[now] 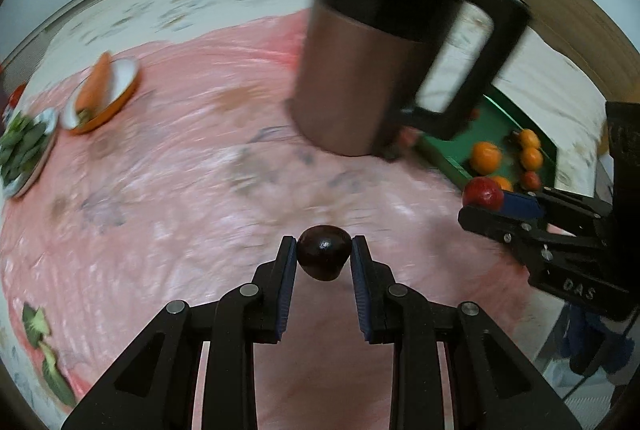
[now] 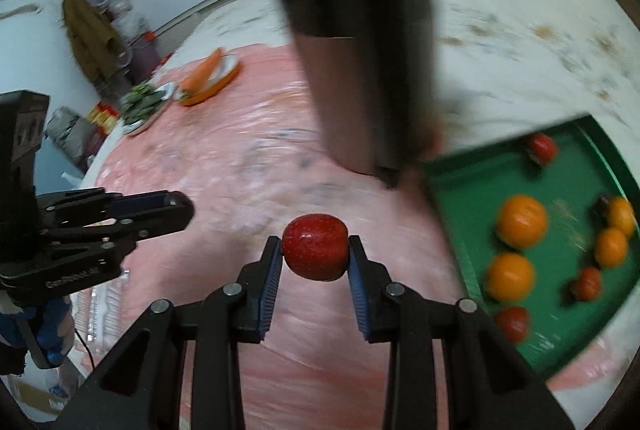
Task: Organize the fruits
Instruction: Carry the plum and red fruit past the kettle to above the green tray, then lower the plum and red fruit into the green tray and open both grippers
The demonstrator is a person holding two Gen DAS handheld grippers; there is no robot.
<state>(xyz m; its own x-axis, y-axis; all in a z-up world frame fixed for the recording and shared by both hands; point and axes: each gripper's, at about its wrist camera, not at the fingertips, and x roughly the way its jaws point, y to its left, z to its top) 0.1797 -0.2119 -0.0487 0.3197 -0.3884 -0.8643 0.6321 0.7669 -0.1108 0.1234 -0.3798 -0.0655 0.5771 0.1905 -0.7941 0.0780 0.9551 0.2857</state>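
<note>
1. Left wrist view: your left gripper (image 1: 324,250) is clenching a dark plum-like fruit (image 1: 323,257) above the pink cloth (image 1: 180,190). Your right gripper (image 1: 486,204), lettered "DAS", is gripping a red apple (image 1: 483,192) beside the green tray (image 1: 448,160). Only here is the brown jug (image 1: 360,70) showing its handle.
2. Right wrist view: the red apple is sitting between blue pads (image 2: 271,274). The tray is holding oranges (image 2: 522,220) and small red fruits (image 2: 541,146); the left gripper's lettering is blurring unreadably.

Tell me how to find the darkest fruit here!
Start at the tall brown-and-black jug standing on the pink cloth. Come from it toward the camera to the left claw, which is shut on a small round fruit. It is almost black and glossy, while the right claw grips a bright red fruit and the green tray holds orange and red ones.
</note>
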